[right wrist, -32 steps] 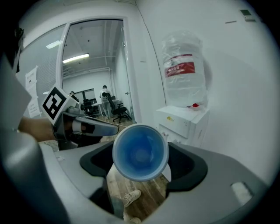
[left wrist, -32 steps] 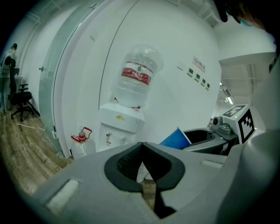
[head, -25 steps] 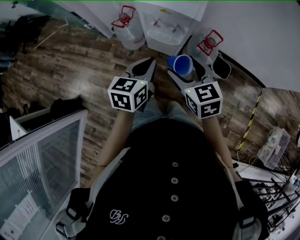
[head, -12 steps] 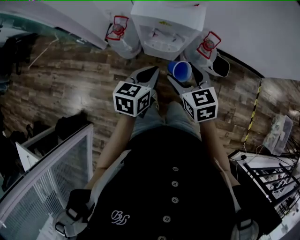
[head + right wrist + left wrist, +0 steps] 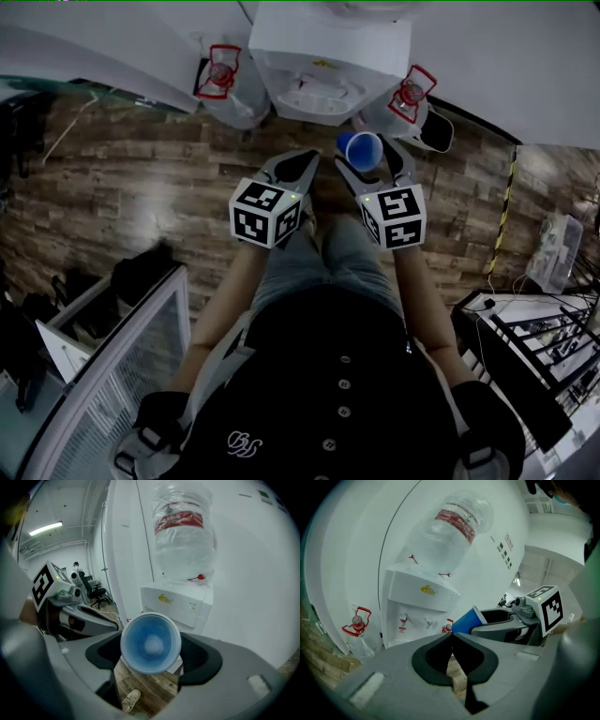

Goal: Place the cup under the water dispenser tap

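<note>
A blue paper cup (image 5: pixel 360 148) is gripped by its wall in my right gripper (image 5: pixel 368 157), tilted with its mouth toward the camera; it looks empty (image 5: pixel 151 642). The white water dispenser (image 5: pixel 328 47) stands just ahead, with an upturned bottle (image 5: pixel 183 531) on top. Its two taps (image 5: pixel 402 619) and drip tray (image 5: pixel 396 641) show in the left gripper view, left of the cup (image 5: pixel 464 622). My left gripper (image 5: pixel 298 169) is shut and empty, level with the right one, its tips (image 5: pixel 451 637) meeting.
Spare water bottles with red handles stand on the wood floor on either side of the dispenser (image 5: pixel 225 89) (image 5: pixel 405 103). A glass partition (image 5: pixel 112 356) is at lower left. A metal rack (image 5: pixel 534 347) and a yellow-black pole (image 5: pixel 502 220) stand at right.
The person has stepped toward the dispenser. Both grippers and the cup are now closer to its front, and the cup stays held in the right gripper.
</note>
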Tool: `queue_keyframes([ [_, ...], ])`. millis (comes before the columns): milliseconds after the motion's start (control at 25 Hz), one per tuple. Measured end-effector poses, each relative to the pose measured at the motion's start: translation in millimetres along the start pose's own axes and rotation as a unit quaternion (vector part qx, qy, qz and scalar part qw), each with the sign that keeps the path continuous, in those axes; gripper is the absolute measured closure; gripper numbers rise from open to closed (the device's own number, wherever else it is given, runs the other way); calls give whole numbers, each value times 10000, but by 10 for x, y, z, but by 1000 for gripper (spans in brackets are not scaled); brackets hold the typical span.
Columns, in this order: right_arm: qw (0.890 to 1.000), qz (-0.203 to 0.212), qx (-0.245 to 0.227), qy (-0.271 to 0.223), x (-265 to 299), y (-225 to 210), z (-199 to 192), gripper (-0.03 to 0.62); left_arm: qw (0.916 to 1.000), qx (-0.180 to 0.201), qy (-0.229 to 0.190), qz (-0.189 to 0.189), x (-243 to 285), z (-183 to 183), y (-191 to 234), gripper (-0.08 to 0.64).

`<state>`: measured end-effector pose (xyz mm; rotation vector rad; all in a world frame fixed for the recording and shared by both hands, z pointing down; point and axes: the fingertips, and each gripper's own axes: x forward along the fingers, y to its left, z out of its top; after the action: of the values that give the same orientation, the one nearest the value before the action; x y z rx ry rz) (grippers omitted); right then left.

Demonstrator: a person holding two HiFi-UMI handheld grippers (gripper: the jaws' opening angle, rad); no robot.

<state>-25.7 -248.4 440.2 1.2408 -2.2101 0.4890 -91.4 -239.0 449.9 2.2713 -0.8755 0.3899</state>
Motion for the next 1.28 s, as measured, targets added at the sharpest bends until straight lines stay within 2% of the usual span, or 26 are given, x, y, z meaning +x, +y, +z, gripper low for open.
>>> queue_keyframes([
  [160,9999,119,13,-98,160,30,-41,225,9999,-121,82,-45,118,-113,123,561],
  [480,9998,90,-110,137,468,1,-174,225,9994,-331,-48,20,255,-246,306,560],
  [880,9995,162,-23,279,760,-48,-332,225,9991,-256,-297,187,431,-227,471,560],
  [1120,9985,323,-135,414,918,-106,-471,225,9989,-249,-284,276,551,-312,543,560],
  [1280,9985,328,-20,443,1054,-188,-610,225,9987,-266,-183,405,628,-476,681,560],
])
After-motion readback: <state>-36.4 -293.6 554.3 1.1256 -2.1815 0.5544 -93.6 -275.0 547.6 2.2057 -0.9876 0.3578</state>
